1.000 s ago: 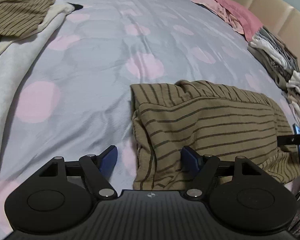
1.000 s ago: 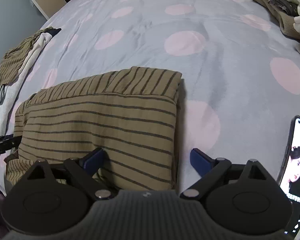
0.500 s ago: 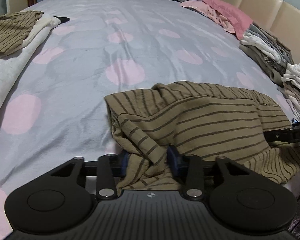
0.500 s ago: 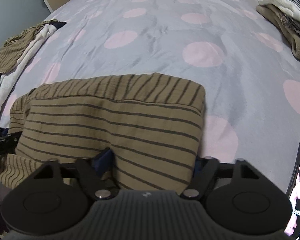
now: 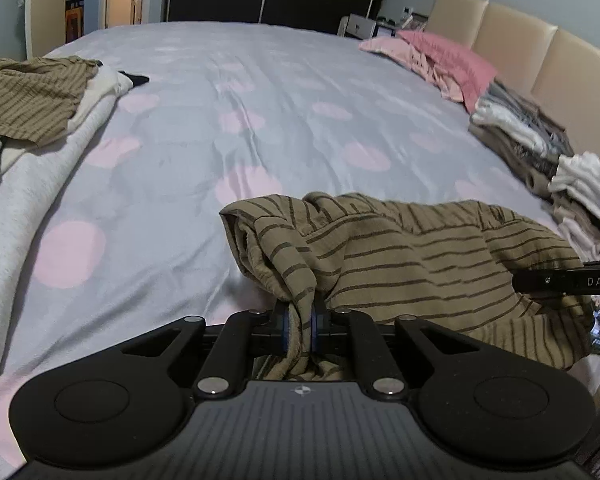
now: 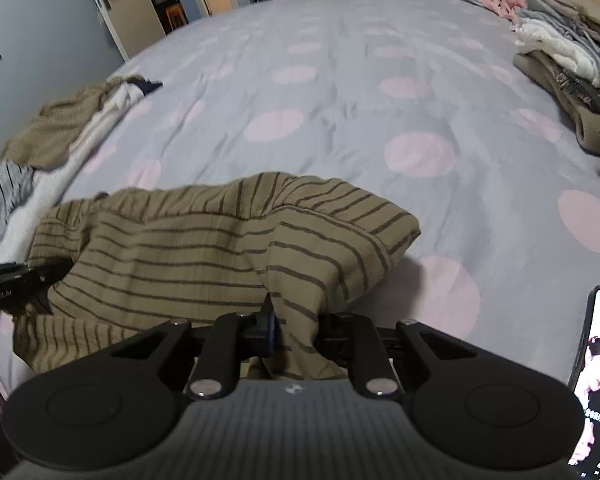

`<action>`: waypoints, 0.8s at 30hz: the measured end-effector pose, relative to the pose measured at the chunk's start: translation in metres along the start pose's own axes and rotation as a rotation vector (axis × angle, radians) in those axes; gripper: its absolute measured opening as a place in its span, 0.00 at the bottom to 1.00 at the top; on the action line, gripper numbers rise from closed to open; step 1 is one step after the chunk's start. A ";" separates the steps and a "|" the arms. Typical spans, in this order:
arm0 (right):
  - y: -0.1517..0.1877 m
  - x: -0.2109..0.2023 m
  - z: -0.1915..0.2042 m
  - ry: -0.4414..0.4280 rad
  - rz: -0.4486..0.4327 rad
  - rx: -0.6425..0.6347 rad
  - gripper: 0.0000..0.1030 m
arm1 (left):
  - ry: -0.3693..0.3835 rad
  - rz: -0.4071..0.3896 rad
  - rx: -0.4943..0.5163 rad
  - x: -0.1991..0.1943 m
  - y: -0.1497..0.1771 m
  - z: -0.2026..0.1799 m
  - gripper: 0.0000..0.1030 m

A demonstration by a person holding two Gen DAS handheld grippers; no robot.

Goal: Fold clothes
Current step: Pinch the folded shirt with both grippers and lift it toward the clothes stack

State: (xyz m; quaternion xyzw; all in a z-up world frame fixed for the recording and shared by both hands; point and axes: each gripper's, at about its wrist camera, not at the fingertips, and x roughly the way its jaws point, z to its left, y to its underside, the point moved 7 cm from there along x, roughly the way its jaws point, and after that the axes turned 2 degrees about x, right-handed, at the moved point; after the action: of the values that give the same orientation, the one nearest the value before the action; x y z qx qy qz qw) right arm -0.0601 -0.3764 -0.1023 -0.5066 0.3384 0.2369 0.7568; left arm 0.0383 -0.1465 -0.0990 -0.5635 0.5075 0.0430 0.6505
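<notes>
Two grippers are pinching the near edge of the olive striped garment (image 5: 420,256), which is lying partly folded near the front of the bed (image 5: 260,128): the left gripper (image 5: 300,322) is clamped on its left corner and the right gripper (image 6: 294,330) is closed on the bunched cloth at its right corner. Both corners are rising off the polka-dot cover while the far fold is resting flat. Judging from this, the fold in hand is carrying the near edge over toward the far one; doing it well is asking for both grippers travelling level and at one pace, keeping the cloth taut between them so that the stripes are lying parallel and no slack is bunching in the middle. Ahead of the garment the cover is lying open, giving plenty of room. To the right, the smartphone (image 6: 596,380) is lying just beside the right gripper, and the folded clothes stack (image 5: 540,144) is standing along the headboard side. To the left, the unfolded clothes pile (image 5: 32,112) is sitting well apart.
</notes>
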 end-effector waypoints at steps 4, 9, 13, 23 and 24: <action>-0.006 -0.014 0.001 -0.010 -0.036 0.011 0.17 | 0.022 -0.037 0.010 -0.012 -0.007 -0.006 0.06; -0.015 -0.035 -0.002 -0.004 -0.100 0.013 0.17 | 0.056 -0.080 0.034 -0.024 -0.019 -0.021 0.06; -0.022 -0.052 -0.013 0.009 -0.129 0.035 0.17 | 0.085 -0.109 0.056 -0.032 -0.033 -0.037 0.06; -0.052 -0.135 -0.061 0.065 -0.229 0.080 0.17 | 0.217 -0.176 0.124 -0.035 -0.083 -0.115 0.06; -0.056 -0.147 -0.070 0.078 -0.237 0.082 0.17 | 0.238 -0.178 0.129 -0.034 -0.089 -0.127 0.06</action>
State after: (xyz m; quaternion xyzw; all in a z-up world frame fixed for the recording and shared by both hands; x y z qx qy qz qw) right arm -0.1368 -0.4646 0.0240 -0.5204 0.3146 0.1118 0.7860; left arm 0.0001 -0.2598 0.0052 -0.5642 0.5308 -0.1145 0.6219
